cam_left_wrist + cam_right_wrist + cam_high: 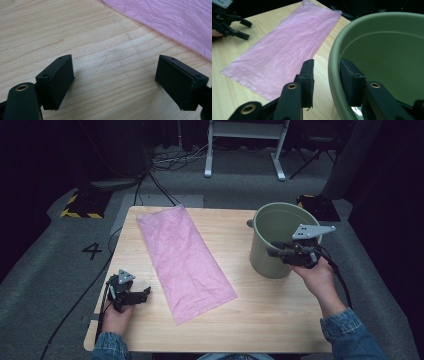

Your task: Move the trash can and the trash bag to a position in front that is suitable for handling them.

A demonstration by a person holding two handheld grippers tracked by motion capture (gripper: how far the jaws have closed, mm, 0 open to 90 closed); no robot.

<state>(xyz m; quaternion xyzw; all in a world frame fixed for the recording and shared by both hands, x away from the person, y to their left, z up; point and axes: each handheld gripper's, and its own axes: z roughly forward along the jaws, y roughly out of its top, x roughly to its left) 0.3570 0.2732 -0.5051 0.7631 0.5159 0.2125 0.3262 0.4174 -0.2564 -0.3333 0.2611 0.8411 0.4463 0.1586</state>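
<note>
the right gripper (325, 82) is straddling the green bucket (277, 240) rim, jaws narrow, not clearly pinching, while the wide-open left gripper (115, 80) is idling just short of the still-flat pink bag (182, 260), so lining looks barely begun.

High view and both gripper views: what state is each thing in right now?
Pink plastic bag: flat, unopened, lying slantwise on the table.
Green bucket: upright, looks empty, no liner.
Left gripper: jaws wide open above bare wood beside the bag, holding nothing.
Right gripper: jaws astride the bucket's rim, one inside, one outside; full clamp unclear.
</note>
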